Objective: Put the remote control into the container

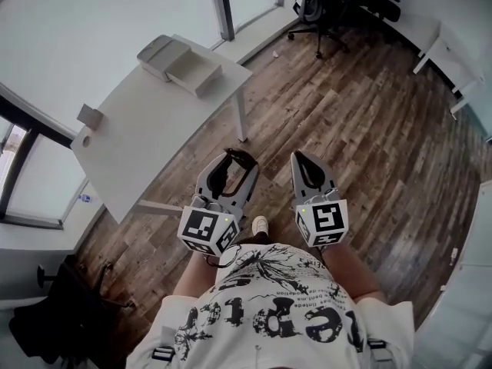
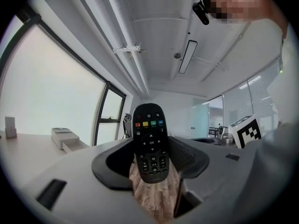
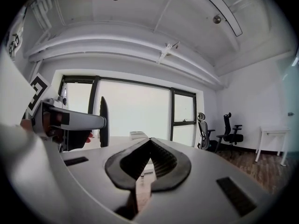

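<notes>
An office: white desk (image 1: pixel 154 121), black swivel chairs (image 1: pixel 314 4), plank floor (image 1: pixel 369 114) and tall windows (image 3: pixel 135 108).

"OK" on remote ctrl (image 2: pixel 150 143) centre btn (shirt print (image 1: pixel 269 321) illegible).

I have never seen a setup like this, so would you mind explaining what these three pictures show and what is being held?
No robot here: a person holds a hand-operated claw in each hand. The head view comes from a camera on their head, looking down; the other two come from cameras riding on each claw. The left claw grips a black remote control between its jaws. The right claw is shut and empty. On the white table sit a white box, probably the container, and a small block.
</notes>
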